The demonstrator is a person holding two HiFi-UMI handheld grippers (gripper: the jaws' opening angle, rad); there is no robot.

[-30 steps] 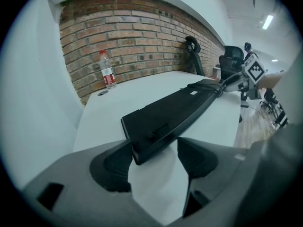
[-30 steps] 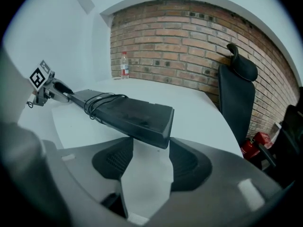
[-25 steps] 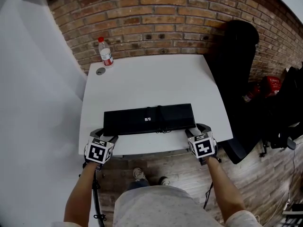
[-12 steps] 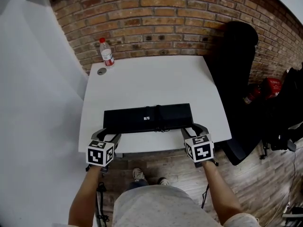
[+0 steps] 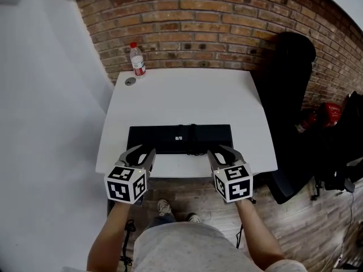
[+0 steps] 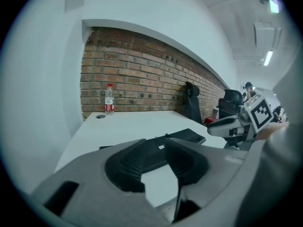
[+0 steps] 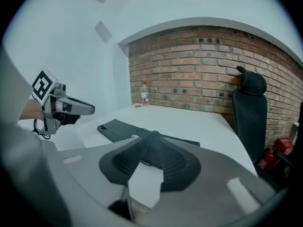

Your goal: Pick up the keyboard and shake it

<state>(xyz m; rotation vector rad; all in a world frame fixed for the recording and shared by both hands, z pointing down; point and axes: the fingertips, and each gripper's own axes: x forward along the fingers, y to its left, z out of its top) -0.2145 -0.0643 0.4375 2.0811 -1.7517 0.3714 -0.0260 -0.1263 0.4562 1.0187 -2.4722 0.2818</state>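
Note:
A black keyboard [image 5: 180, 139] lies flat near the front edge of the white table [image 5: 187, 95]. It also shows in the left gripper view [image 6: 188, 135] and the right gripper view [image 7: 115, 128]. My left gripper [image 5: 146, 153] hovers over the table's front edge by the keyboard's near left corner. The right gripper [image 5: 220, 152] hovers by its near right part. Neither touches the keyboard. Both sets of jaws have just been closing with nothing between them. The left gripper [image 6: 155, 141] keeps a narrow gap, and the right gripper's [image 7: 152, 135] tips almost meet.
A plastic water bottle [image 5: 138, 60] stands at the table's far left corner beside a small grey disc [image 5: 130, 81], against a brick wall. A black chair [image 5: 286, 95] and a red object [image 5: 323, 113] are to the right of the table. Wooden floor lies below the front edge.
Both grippers have risen and drawn inward from the keyboard's ends to above the table's front edge, their jaws narrower. The keyboard stays on the table.

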